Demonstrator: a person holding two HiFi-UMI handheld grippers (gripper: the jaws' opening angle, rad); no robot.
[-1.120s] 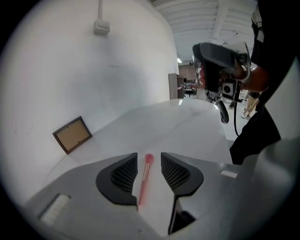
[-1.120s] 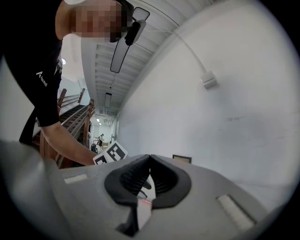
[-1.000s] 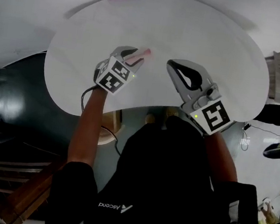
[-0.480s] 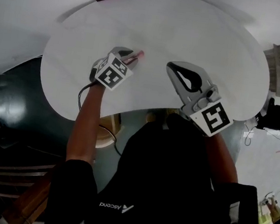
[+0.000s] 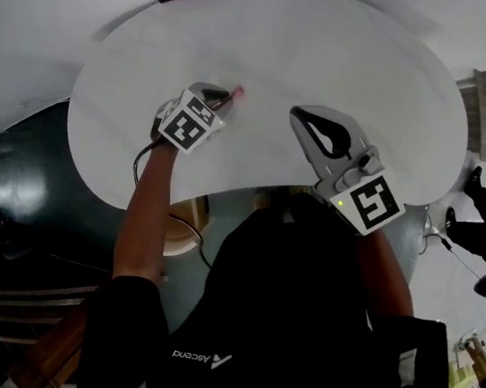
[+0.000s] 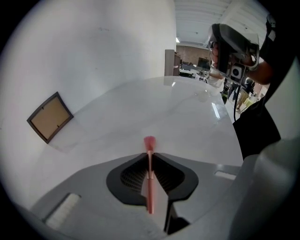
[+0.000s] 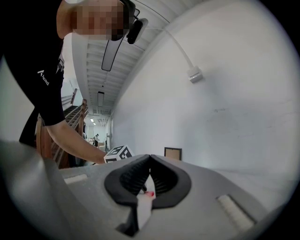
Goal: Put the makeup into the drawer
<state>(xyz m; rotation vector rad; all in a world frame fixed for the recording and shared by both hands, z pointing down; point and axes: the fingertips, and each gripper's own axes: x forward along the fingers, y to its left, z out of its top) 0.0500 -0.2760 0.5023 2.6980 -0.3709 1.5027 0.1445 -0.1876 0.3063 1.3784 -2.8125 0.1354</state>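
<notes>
Left gripper point(image 6: 149, 155) — jaws closing on the pink brush point(image 6: 149, 140) between them.

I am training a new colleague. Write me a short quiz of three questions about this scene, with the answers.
1. What is between the jaws of the left gripper? A a pink brush; B a lipstick; C nothing.
2. True or false: the right gripper holds a makeup item.
3. Fill in: the table is ___ in colour.
Key: 1 A, the jaws are closing on it; 2 false, it is shut and empty; 3 white.
</notes>
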